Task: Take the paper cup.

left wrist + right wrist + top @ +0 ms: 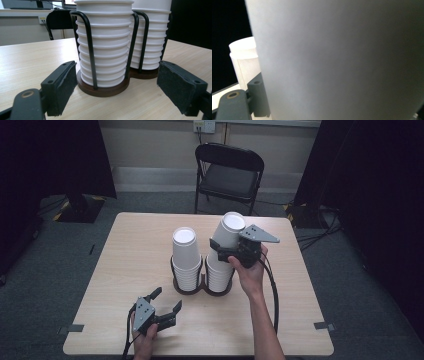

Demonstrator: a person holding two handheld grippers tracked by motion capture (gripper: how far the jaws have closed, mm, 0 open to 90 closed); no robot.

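Two stacks of white paper cups stand in a black wire holder [202, 281] with brown bases at mid-table: a left stack [185, 259] and a right stack [219, 272]. My right gripper [224, 248] is shut on a single white cup [229, 231], held tilted just above the right stack. In the right gripper view that cup [342, 60] sits close between the jaws, with the left stack [243, 60] behind it. My left gripper [168, 300] hovers open near the front left of the table [130, 250]. In the left gripper view it [117, 75] faces the holder [105, 90] and both stacks [105, 45], holding nothing.
A black folding chair [229, 175] stands beyond the table's far edge. Dark curtains hang at both sides of the room. Cables trail on the grey floor at the right [320, 235]. Bare tabletop lies left of the holder and along the front edge.
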